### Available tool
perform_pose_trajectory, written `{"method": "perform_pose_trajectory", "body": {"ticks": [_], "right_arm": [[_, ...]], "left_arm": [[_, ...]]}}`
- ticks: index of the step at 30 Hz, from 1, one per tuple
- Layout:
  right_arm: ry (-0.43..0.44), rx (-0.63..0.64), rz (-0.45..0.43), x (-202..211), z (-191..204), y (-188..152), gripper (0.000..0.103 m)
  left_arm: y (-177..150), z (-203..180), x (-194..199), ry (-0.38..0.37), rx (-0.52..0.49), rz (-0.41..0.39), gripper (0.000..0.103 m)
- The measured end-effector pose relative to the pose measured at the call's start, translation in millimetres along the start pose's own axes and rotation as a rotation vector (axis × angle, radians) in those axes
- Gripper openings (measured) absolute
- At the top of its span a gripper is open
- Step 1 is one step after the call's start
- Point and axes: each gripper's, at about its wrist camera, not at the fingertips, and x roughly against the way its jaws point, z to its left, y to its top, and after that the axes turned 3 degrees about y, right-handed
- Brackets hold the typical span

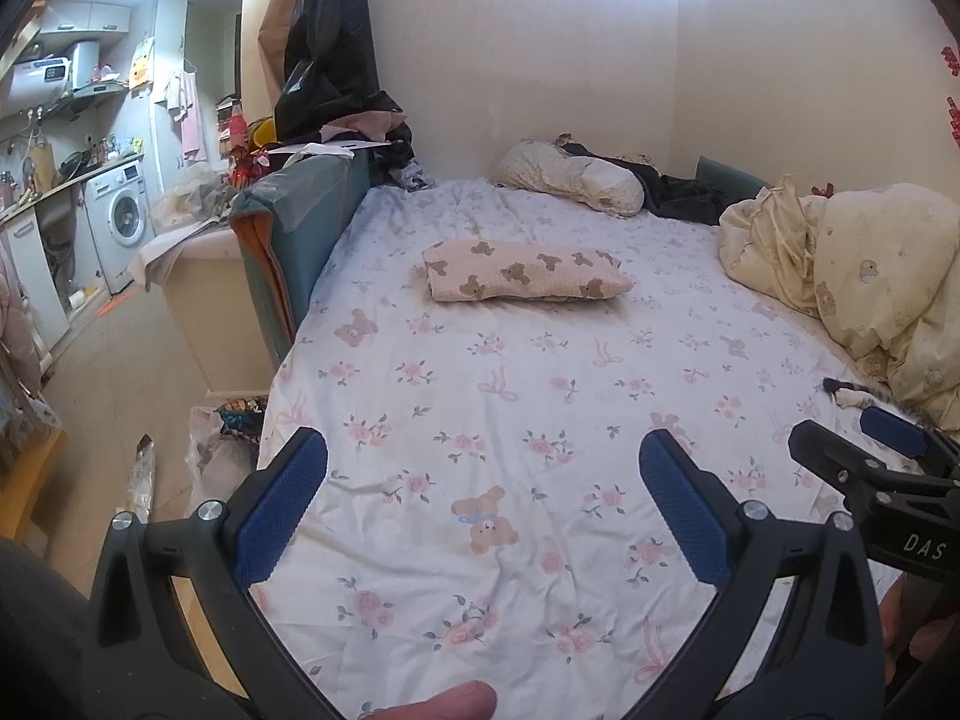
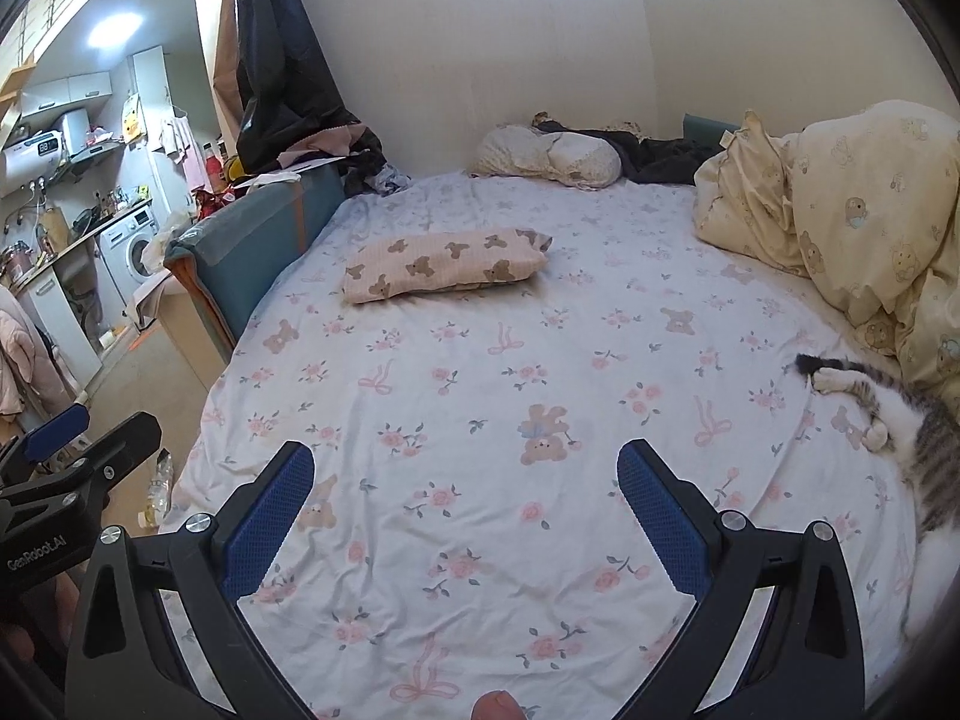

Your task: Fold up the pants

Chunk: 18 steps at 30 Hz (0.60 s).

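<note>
The pants [image 1: 525,272] are pink with brown bear prints and lie folded into a compact rectangle on the bed's far middle; they also show in the right wrist view [image 2: 445,265]. My left gripper [image 1: 483,456] is open and empty, held above the floral sheet well short of the pants. My right gripper [image 2: 465,468] is open and empty too, above the sheet near the bed's front. The right gripper also shows at the right edge of the left wrist view [image 1: 864,438], and the left gripper at the left edge of the right wrist view [image 2: 90,429].
A cat [image 2: 888,408] lies at the bed's right side. A cream duvet [image 2: 852,210] is piled at the right, a pillow [image 2: 552,159] and dark clothes at the head. A teal padded bed rail [image 1: 294,228] lines the left edge, with a kitchen and washing machine [image 1: 123,219] beyond.
</note>
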Motion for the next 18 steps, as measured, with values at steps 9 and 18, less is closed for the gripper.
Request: {"method": "perform_pose_trajectory", "body": {"ticks": [9, 18], "right_arm": [[-0.004, 0.013, -0.011, 2.4, 3.9, 0.2, 0.103], [-0.008, 0.016, -0.019, 2.7, 4.7, 0.3, 0.103]], "left_arm": [[0.6, 0.4, -0.4, 0.0, -0.002, -0.003, 0.102], [-0.4, -3.4, 0.5, 0.007, -0.002, -0.004, 0.102]]}}
